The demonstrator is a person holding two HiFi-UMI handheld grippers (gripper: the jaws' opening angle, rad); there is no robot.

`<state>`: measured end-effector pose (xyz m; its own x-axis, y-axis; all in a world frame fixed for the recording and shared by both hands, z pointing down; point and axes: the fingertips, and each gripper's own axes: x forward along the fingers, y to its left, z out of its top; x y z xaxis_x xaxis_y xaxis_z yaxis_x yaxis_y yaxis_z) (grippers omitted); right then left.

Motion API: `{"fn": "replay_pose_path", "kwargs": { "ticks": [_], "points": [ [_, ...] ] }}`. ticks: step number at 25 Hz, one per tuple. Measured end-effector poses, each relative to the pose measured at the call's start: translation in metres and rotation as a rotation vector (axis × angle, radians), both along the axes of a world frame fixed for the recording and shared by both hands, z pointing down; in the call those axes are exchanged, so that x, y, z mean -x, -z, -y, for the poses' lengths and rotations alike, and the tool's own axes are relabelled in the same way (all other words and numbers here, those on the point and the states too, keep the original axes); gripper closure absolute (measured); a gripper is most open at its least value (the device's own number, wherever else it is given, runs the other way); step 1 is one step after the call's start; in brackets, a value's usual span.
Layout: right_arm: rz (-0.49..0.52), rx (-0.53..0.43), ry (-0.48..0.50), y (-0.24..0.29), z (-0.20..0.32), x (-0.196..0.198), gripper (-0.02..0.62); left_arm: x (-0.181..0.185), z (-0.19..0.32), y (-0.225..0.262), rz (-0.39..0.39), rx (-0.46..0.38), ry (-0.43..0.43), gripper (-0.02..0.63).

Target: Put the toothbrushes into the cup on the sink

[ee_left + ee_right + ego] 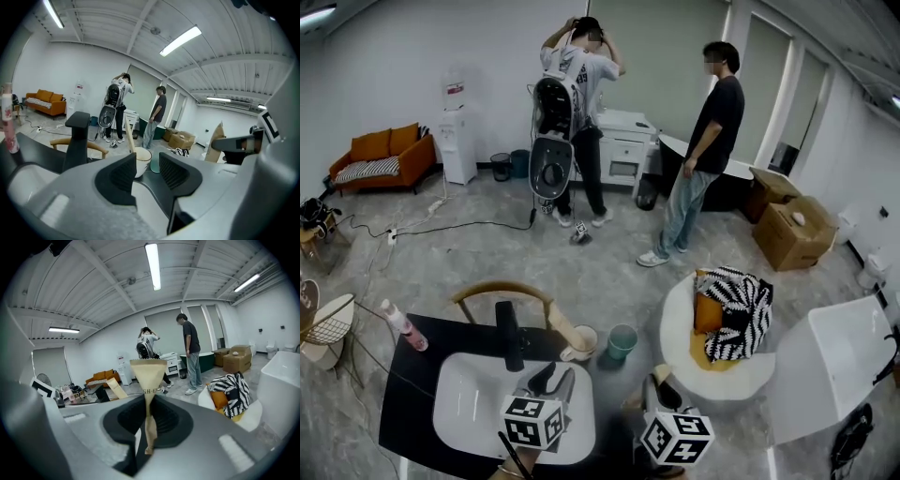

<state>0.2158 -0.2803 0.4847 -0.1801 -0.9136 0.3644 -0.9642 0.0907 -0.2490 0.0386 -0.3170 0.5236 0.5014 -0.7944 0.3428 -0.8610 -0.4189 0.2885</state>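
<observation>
My right claw is pinched nearly closed on a wrapped toothbrush. The brown paper sleeve stands up between the pads, with its flared end above them. This claw hangs over the near right corner of the black table, short of the cups and off to their right.

My left claw stands well open with nothing in it. Looking along its jaws I see the white cup in the gap, beyond the tips and not touched. From above, this claw is over the white sink, near its right rim.

The white cup sits on the table just past the sink's right edge, to the right of the black tap. The other toothbrush, also in a paper sleeve, leans in it with its top tilted to the left. A green cup stands just beside the white one and looks empty, as far as I can tell.

So I judge one toothbrush is in and one is left, the one in my right claw. I need to carry it across to the white cup, lower it in end first, and let go.
</observation>
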Motion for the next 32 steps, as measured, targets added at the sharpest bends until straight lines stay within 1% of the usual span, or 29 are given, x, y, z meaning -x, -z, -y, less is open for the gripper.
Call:
{"fn": "replay_pose_path", "kwargs": {
  "ticks": [2, 5, 8, 11, 15, 22, 25, 32],
  "points": [
    [-0.016, -0.011, 0.005, 0.01, -0.004, 0.002, 0.563, 0.005, -0.013, 0.007, -0.02, -0.001, 0.008, 0.482],
    [-0.042, -0.03, 0.017, 0.024, -0.01, 0.004, 0.563, 0.012, -0.026, 0.022, -0.057, -0.01, 0.03, 0.528],
    [-0.047, -0.052, 0.029, 0.038, -0.017, 0.008, 0.563, 0.019, -0.035, 0.04, -0.063, -0.042, 0.048, 0.579],
    [-0.044, -0.069, 0.04, 0.049, -0.021, 0.015, 0.563, 0.024, -0.037, 0.059, -0.069, -0.075, 0.051, 0.598],
    [-0.041, -0.08, 0.05, 0.058, -0.024, 0.021, 0.563, 0.022, -0.038, 0.073, -0.069, -0.097, 0.043, 0.598],
    [-0.033, -0.084, 0.065, 0.063, -0.024, 0.024, 0.563, 0.019, -0.038, 0.076, -0.054, -0.109, 0.041, 0.598],
    [-0.019, -0.083, 0.076, 0.063, -0.019, 0.025, 0.563, 0.023, -0.036, 0.076, -0.046, -0.114, 0.055, 0.598],
    [-0.021, -0.079, 0.093, 0.06, 0.004, 0.018, 0.563, 0.024, -0.023, 0.071, -0.028, -0.127, 0.077, 0.598]
  ]
}}
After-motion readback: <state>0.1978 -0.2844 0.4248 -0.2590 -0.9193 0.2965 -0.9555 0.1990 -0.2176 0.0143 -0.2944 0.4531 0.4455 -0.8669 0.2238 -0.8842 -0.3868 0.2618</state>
